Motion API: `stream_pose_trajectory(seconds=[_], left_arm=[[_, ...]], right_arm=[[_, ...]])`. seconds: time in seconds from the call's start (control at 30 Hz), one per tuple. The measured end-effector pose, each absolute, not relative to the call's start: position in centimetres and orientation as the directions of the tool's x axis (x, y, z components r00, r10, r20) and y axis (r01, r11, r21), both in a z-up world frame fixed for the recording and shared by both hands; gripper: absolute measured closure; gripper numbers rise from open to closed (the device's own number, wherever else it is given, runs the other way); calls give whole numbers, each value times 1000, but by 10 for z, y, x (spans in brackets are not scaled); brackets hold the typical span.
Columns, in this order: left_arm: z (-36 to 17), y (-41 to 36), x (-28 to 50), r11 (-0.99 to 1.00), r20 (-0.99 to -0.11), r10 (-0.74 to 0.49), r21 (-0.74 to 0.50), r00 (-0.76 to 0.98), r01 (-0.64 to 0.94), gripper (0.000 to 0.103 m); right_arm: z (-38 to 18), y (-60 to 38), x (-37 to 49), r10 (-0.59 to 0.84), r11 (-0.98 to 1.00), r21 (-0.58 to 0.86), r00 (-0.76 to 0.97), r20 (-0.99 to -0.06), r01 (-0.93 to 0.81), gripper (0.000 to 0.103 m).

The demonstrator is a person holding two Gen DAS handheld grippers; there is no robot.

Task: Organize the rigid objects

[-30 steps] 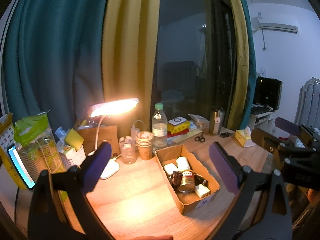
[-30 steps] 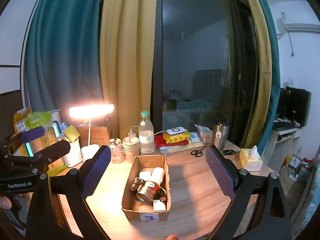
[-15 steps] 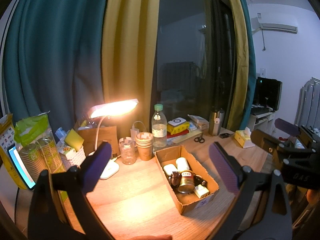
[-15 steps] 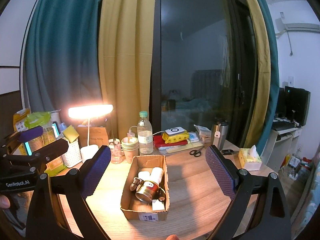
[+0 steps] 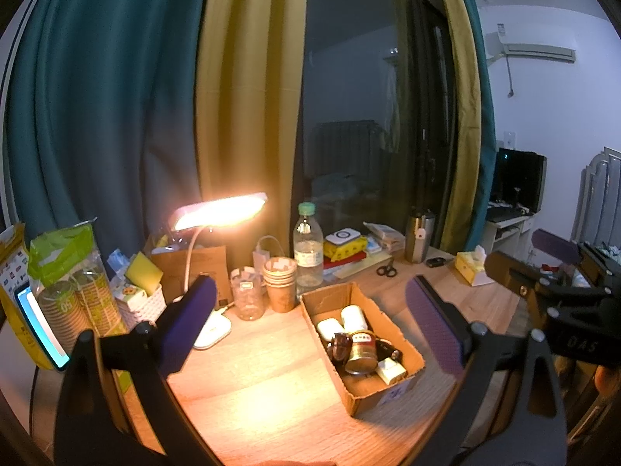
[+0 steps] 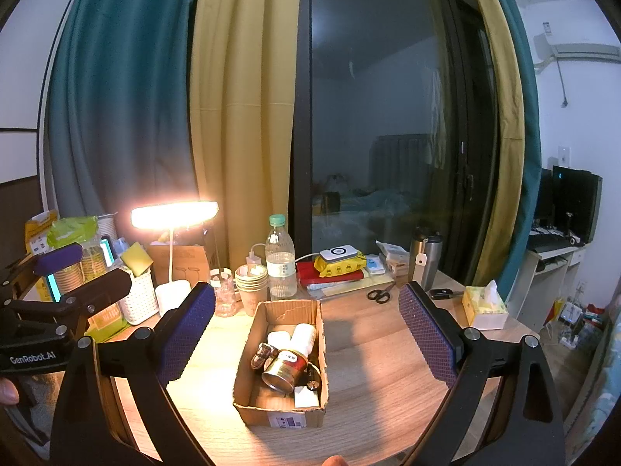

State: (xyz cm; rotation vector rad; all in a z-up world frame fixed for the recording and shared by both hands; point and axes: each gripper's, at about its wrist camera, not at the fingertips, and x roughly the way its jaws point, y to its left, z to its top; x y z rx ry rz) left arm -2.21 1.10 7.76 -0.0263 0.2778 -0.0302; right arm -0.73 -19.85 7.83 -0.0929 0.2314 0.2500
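An open cardboard box [image 5: 399,388] [image 6: 248,353] sits mid-table. Inside lie a gold tin can [image 5: 361,351] [image 6: 285,365], two white containers [image 5: 353,316] [image 6: 304,336], a dark small object [image 5: 338,343] [image 6: 262,353] and a small white box [image 5: 392,371] [image 6: 306,396]. My left gripper [image 5: 310,330] hangs open above the table, the box just right of its middle. My right gripper [image 6: 306,334] is open too, with the box between its fingers in view but well below them. Each gripper appears at the edge of the other's view: the right gripper [image 5: 559,272], the left gripper [image 6: 73,275].
A lit desk lamp [image 5: 219,211] [image 6: 174,213], water bottle [image 5: 308,248] [image 6: 280,258], paper cups [image 5: 279,283] [image 6: 251,287] and a glass [image 5: 247,295] stand behind the box. Scissors [image 6: 378,295], a steel mug [image 6: 425,258], tissue box [image 6: 485,306] and white basket [image 6: 139,303] crowd the back.
Both grippers have drifted very slightly; the view barely shifts. Nothing on the table has moved and both stay open.
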Motion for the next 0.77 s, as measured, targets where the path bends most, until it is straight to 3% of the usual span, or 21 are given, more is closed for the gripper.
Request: stream_pose_trajectory(seconds=[0.77], left_arm=[[77, 11, -22, 999, -274, -41, -33, 961, 33, 4]], right_arm=[[78, -199, -7, 233, 965, -61, 942, -240, -254, 6]])
